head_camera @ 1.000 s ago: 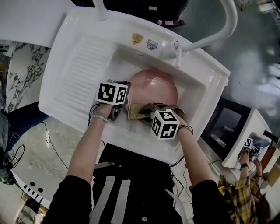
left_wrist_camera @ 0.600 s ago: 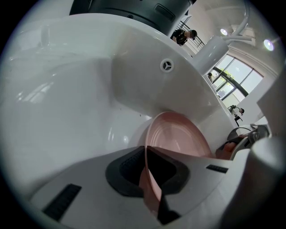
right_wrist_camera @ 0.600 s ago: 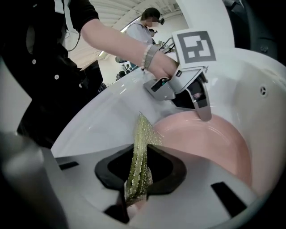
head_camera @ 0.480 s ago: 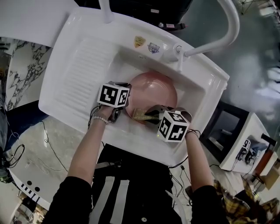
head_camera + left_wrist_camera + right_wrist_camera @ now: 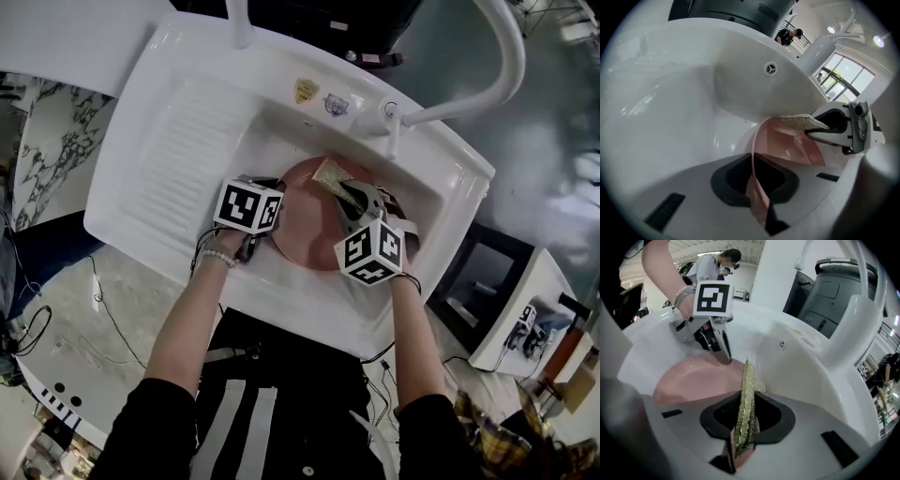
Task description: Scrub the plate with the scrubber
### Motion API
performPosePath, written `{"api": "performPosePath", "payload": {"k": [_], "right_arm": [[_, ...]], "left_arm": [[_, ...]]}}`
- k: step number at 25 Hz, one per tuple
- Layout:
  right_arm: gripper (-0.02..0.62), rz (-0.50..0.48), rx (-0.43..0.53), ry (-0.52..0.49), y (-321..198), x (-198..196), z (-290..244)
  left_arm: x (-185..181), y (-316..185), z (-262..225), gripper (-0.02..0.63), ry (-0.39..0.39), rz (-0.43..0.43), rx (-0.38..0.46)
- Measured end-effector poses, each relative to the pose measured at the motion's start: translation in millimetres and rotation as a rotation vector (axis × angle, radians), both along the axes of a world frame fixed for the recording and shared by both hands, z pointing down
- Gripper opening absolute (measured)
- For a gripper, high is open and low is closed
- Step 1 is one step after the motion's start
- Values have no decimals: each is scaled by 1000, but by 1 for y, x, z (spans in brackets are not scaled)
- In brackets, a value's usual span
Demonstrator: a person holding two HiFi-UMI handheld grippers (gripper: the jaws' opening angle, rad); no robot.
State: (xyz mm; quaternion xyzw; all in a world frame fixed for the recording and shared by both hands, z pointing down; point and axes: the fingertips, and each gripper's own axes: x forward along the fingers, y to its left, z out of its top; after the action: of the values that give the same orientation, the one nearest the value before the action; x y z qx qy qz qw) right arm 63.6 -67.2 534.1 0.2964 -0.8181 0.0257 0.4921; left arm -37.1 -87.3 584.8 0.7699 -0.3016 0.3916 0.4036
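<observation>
Pink plate (image 5: pixel 305 225) is down in the basin of the white sink (image 5: pixel 178 141), tipped up a bit w/ its left edge raised. Left gripper (image 5: pixel 261 239) is clenched on that left rim; in the left gripper view you can see the thin pink edge running right btwn the jaws, no gap.

Right gripper (image 5: pixel 354 194) is clamped on the scrubber (image 5: pixel 330 172), a flat yellow-green scratchy pad. In the right gripper view the pad stands edge-on, pinched in the middle of the jaws w/ its tip poking out fwd. The pad sits at the far rim of the plate, on the side nearest the faucet (image 5: pixel 492 66) and close to the back wall of the basin. From the left gripper view it looks like it's lying right on the plate's top edge.

The 2 grippers are on opposite sides of the plate, left one at the near-left rim, right one reaching across from the right. Draining board w/ ribs is left of the basin, and 2 small stickers (image 5: pixel 319 97) are on the sink's back ledge.
</observation>
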Motion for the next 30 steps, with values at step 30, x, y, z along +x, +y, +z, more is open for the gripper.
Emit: {"api": "performPosePath", "payload": {"k": [30], "right_arm": [[75,-224,-314,-101,75,-53,34]], "left_arm": [[-1,0,-1,12,1,4,10]]}}
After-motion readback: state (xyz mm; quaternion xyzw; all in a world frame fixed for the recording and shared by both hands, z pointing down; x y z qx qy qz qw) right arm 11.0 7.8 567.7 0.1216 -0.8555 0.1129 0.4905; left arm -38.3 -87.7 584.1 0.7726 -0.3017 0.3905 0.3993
